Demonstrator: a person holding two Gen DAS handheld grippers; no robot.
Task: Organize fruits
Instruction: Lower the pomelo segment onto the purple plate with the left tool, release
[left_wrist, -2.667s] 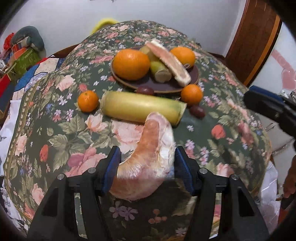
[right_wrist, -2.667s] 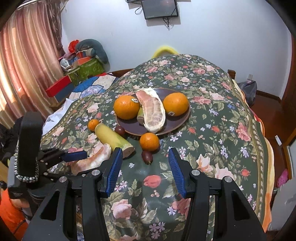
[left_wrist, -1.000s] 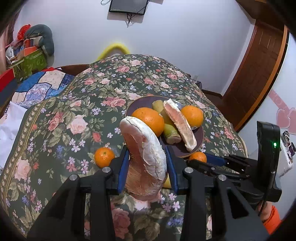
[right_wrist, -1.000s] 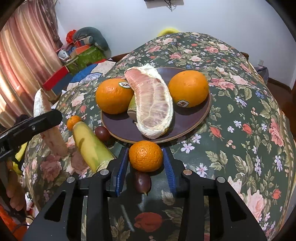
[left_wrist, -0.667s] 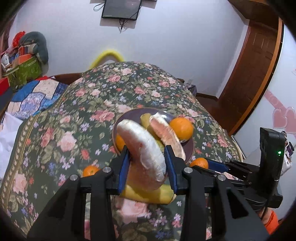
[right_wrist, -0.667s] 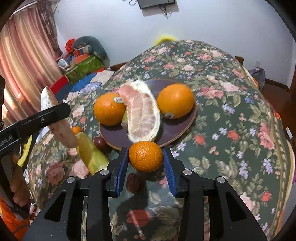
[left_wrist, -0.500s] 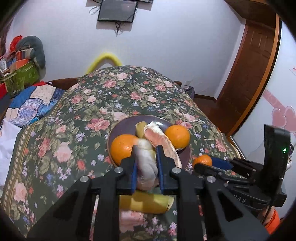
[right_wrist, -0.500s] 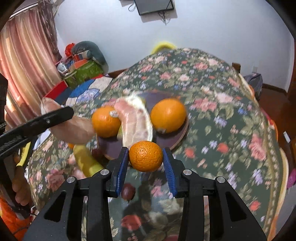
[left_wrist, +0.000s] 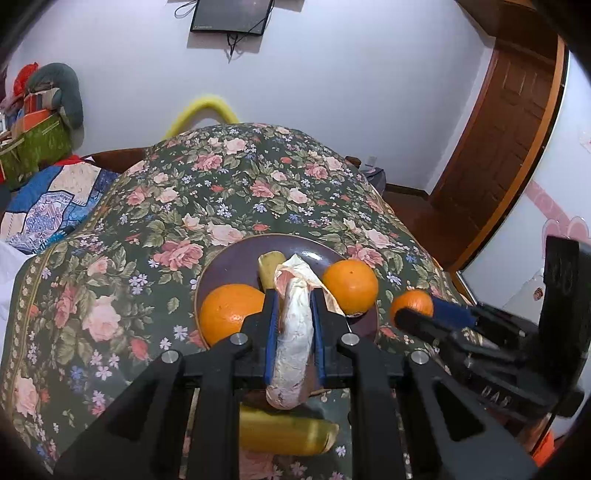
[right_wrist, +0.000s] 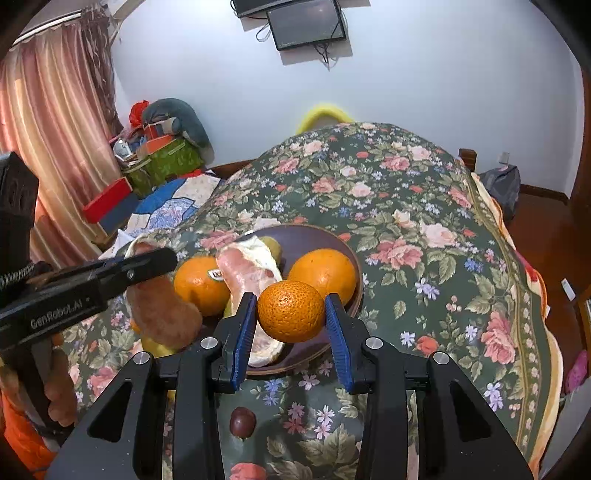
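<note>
Left wrist: left gripper clamps pomelo wedge (above plate); right gripper grips mandarin.

Our left gripper has its jaws squeezed in tight, both blue pads pressing the sides of a pomelo wedge that sticks out past the fingertips and back behind them. Our right gripper is clamped on a tangerine, centred between its pads. Our left hand grips the handle below its gripper.
</note>
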